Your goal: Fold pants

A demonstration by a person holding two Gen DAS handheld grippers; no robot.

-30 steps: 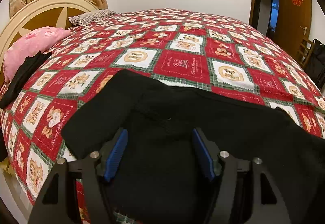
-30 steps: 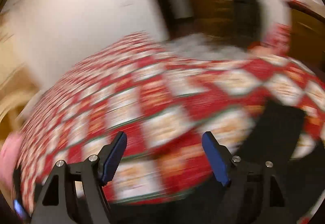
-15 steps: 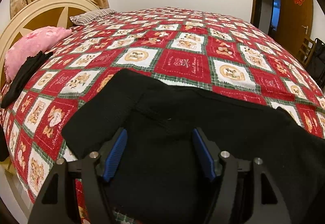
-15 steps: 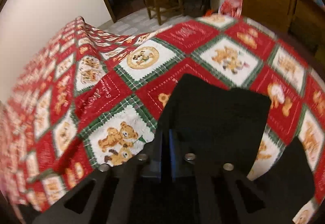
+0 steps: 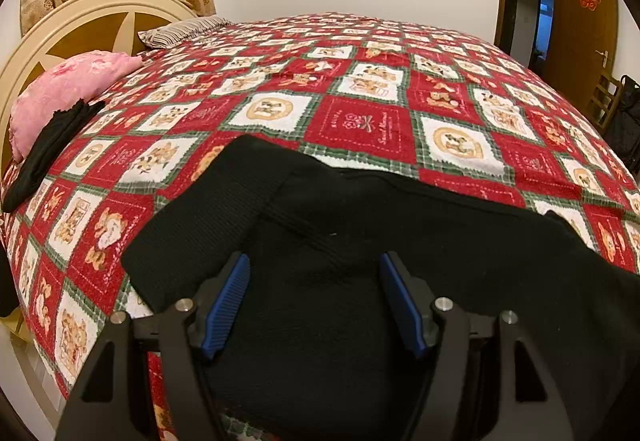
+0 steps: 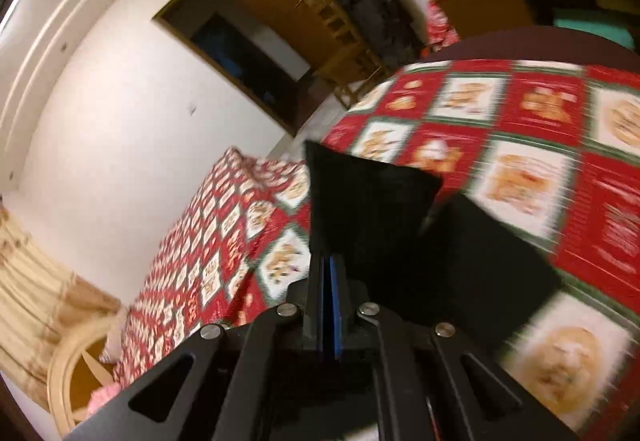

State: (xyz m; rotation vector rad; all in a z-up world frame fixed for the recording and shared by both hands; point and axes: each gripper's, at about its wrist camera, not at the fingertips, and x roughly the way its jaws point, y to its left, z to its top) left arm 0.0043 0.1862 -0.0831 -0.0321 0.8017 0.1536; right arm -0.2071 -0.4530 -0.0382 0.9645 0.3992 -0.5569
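Left gripper (image 5: 314, 305) spread over black pants (image 5: 360, 241), lower centre. Right gripper (image 6: 329, 273) pinching a lifted pant leg (image 6: 360, 201), mid-frame, above red bear-print quilt (image 6: 540, 129).

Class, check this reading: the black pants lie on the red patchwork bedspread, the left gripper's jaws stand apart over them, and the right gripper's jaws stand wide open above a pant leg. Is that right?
One detail is wrong. The right gripper is shut, its blue pads pressed together on the pant leg, as the right wrist view shows. The black pants do lie on the bedspread, with the left gripper open over them.
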